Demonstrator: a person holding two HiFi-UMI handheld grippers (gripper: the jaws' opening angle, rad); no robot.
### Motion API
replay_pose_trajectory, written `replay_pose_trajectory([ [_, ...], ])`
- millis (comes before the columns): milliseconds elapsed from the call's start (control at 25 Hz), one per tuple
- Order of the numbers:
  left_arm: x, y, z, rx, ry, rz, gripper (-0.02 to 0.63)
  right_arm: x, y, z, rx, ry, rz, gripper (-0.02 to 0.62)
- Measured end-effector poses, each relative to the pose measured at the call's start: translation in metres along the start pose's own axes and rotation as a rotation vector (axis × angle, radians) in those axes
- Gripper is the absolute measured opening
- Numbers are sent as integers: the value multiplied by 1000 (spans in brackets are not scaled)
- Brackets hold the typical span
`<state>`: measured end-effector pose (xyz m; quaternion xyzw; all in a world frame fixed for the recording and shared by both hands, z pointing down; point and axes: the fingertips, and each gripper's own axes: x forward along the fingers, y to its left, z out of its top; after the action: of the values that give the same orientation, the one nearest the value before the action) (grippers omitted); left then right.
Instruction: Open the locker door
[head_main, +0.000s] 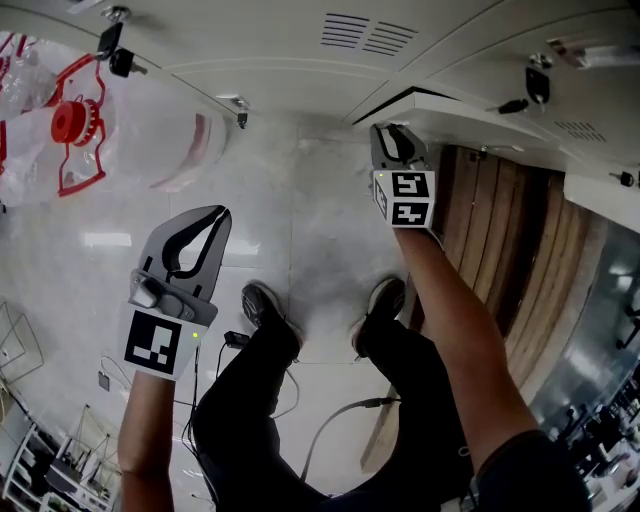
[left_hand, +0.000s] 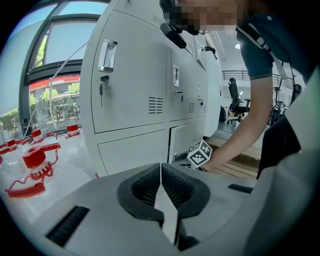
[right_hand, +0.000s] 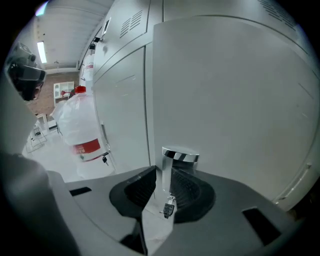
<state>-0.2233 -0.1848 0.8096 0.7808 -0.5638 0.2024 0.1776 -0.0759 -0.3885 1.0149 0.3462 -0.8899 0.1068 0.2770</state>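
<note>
Grasp stage of the opening. Locker door (right_hand: 230, 100) sits in the bottom row of the white locker bank (left_hand: 130, 75), just above the floor (head_main: 300, 230). In the head view a dark wedge between the door and the bank's face suggests it may already stand a crack off its frame. Chrome handle (right_hand: 181, 155) stands near the door's free edge, with a small key (right_hand: 169, 210) hanging just below it. Right gripper (right_hand: 163, 176) has its jaws a little apart, straddling the handle's upright bar. The bar lies against one pad and a thin sliver of door shows between it and the other, so the hold reads as not yet clamped. Left gripper (head_main: 198, 235) hangs over the floor, well apart from the bank, its jaws clenched together on nothing. To do this step well, the bar should seat deep in the ribbed pads and above the key, so that the key is not pinched. The jaws should then close firmly before any pull. The pull should follow the door's arc about its hinge edge rather than run straight out. Polished chrome invites a slip if the hold is shallow or skewed. The person's shoes (head_main: 262, 305) stand near the bank's foot and should stay clear of the swing.
</note>
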Motion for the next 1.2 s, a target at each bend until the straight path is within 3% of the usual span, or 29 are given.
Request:
replay_pose_trajectory([
  [160, 2, -3, -2, 3, -2, -2, 21, -22, 8, -15, -29, -21, -7, 78],
  [320, 5, -12, -6, 12, -2, -18, 21, -57, 15, -39, -21, -14, -84, 88],
  [400, 7, -17, -5, 12, 0, -26, 21, -72, 20, -53, 41, 17, -128, 103],
  [480, 8, -21, -3, 14, 1, -31, 21, -79, 25, -59, 128, 47, -170, 186],
  [520, 9, -23, -1, 15, -1, -33, 21, -82, 25, -60, 178, 56, -196, 196],
  [640, 8, -27, 5, 12, -8, -36, 21, -91, 14, -55, 295, 58, -277, 190],
  [680, 7, -28, 7, 11, -8, -36, 21, -93, 10, -53, 309, 58, -292, 159],
  [760, 3, -30, 10, 10, -3, -37, 21, -99, 7, -54, 314, 76, -296, 141],
  [920, -7, -33, 16, 6, 8, -42, 21, -116, 2, -63, 286, 126, -293, 175],
  [1200, -18, -45, 33, 15, 22, -53, 21, -147, -4, -80, 211, 196, -305, 173],
])
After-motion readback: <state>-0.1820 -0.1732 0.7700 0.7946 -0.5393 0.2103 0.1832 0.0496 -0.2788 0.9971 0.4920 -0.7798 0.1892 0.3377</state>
